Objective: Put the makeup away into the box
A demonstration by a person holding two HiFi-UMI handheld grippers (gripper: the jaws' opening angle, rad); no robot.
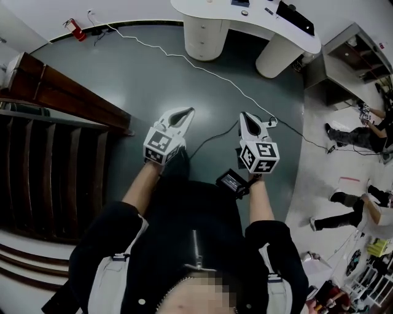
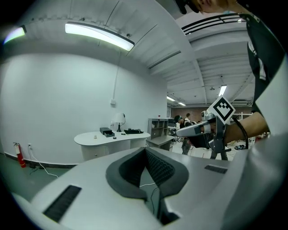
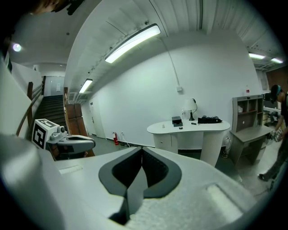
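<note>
- My left gripper [image 1: 183, 113] and right gripper [image 1: 245, 116] both have their jaws pressed together, with nothing between them.
- The white desk [image 3: 211, 127] stands well ahead, carrying a black box [image 3: 176, 120], a lamp [image 3: 191, 107] and small dark items [image 3: 209, 119]. I can't tell which are makeup.
- A white cable [image 1: 202, 68] crosses the floor between me and the desk.

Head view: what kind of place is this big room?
Probably a large office or lab hall: there is a curved white desk, a dark wooden staircase, and a long cable trailing across the grey floor.
</note>
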